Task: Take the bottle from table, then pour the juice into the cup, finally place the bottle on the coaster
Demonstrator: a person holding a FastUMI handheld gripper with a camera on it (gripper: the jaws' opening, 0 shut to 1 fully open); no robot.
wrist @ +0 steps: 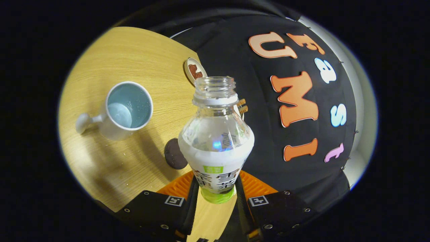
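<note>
At the left of the frame a white cup stands on the wooden desk, its handle pointing left. A dark round coaster lies lower, just left of centre. In the centre the gripper clamps both orange fingers on the open bottle, held upright with white juice inside; a small dish sits behind it.

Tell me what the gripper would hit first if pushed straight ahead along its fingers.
The gripper is shut on the clear uncapped plastic bottle, which would lead. Beyond it, likely the small brown-and-white object at the wooden table's edge, then the black cloth wall; depth is unclear.
</note>
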